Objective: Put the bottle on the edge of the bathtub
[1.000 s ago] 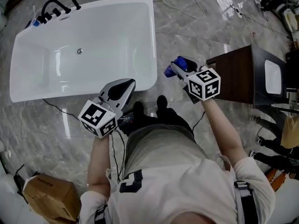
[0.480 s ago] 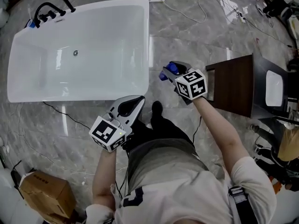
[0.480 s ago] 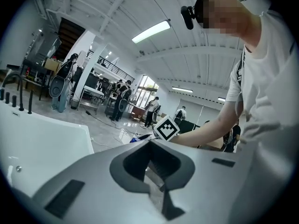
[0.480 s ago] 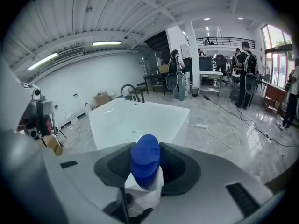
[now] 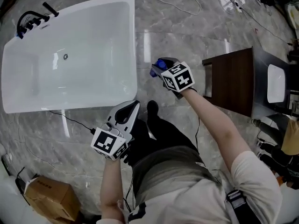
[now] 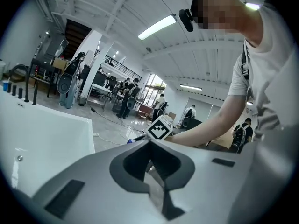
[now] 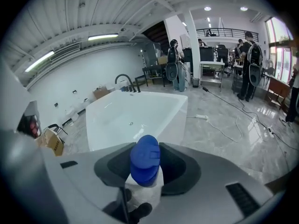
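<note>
Only the right gripper view shows the grip plainly: the right gripper (image 7: 145, 148) has its jaws pinched on the white body of the bottle (image 7: 145, 164), whose blue cap stands up between them. The bathtub (image 7: 163, 120) lies straight ahead beyond the cap and apart from it. The head view adds that the bottle hangs over the floor (image 5: 187, 27), just off the tub's end rim. The left gripper view shows the left gripper (image 6: 150, 143) with its jaws pressed together on nothing and the tub off to its left. The floor is glossy grey marble, with a cable (image 5: 180, 7) trailing ahead of the right gripper. A dark wooden cabinet (image 5: 231, 80) stands to that gripper's right and a cardboard box (image 5: 49, 197) lies behind the left one. A black faucet (image 5: 29, 20) sits at the tub's far end. The rim facing the right gripper is a flat white band, and open floor lies between them.
</note>
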{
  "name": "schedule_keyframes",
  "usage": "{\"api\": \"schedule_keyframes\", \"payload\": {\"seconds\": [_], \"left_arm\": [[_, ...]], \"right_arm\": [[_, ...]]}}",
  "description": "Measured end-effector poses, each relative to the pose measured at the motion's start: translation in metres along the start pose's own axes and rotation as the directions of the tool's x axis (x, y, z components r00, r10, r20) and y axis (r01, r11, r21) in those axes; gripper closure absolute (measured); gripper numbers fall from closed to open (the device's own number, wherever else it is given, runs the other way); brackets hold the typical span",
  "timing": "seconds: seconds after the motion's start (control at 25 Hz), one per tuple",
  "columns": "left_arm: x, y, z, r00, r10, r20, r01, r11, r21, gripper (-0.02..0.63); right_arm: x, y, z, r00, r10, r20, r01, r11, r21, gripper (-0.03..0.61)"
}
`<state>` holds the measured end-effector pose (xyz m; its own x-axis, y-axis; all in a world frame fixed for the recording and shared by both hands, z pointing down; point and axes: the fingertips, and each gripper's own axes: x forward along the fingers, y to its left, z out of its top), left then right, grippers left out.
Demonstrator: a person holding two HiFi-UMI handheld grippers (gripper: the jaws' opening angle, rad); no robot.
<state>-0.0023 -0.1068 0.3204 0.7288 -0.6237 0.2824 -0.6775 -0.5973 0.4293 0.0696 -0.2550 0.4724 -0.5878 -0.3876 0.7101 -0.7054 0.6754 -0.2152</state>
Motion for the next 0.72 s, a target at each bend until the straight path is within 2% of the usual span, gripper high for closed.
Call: {"api": "schedule_keyframes", "payload": {"seconds": [0.16,0.28,0.4,0.72], "left_arm": [[0.028,-0.011,-0.022,0.999,-0.049,0.0,0.049,0.998,-0.028,0.555],[0.038,0.0,-0.044,0.995,-0.097,-0.028,0.096,0.995,-0.041,0.555],[0.04,0.012,-0.064,0.99,-0.14,-0.021,0.138,0.987,-0.082,0.555],[0.098,0.014,-0.096,0.976,-0.209,0.066,0.218,0.96,-0.176,0.555]], "right_arm": [[0.021,-0.025,-0.026,0.998,-0.038,-0.04,0.041,0.997,0.063,0.416],[0.046,-0.04,-0.043,0.996,-0.06,-0.064,0.068,0.99,0.12,0.416],[0.068,-0.047,-0.065,0.994,-0.062,-0.089,0.076,0.984,0.158,0.416],[0.116,-0.066,-0.113,0.985,-0.103,-0.139,0.123,0.983,0.14,0.416]]}}
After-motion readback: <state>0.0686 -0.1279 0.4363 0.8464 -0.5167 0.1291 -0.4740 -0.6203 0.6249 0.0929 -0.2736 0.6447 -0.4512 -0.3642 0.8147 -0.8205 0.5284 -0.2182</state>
